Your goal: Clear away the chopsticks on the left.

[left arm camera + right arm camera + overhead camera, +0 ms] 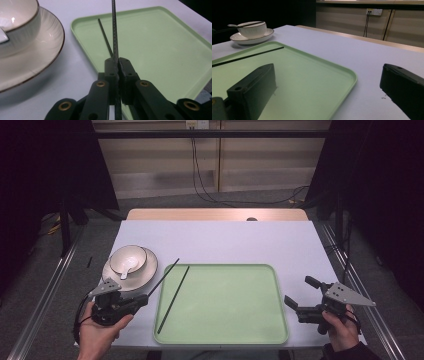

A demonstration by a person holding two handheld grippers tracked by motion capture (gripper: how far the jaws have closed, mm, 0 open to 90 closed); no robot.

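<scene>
High view: left gripper [145, 298] clamped on chopstick [164, 277], raised beside bowl [128, 259]; second chopstick [173, 298] lies in green tray [240, 330]. Right gripper [300, 292] jaws apart, holding nothing.

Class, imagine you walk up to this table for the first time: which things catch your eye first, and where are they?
The pale green tray fills the near middle of the table, with one black chopstick lying along its left side. The left gripper is shut on a second chopstick, which points up past the tray's left edge. At far left a white bowl sits on a plate; the right gripper is open at the tray's right.
</scene>
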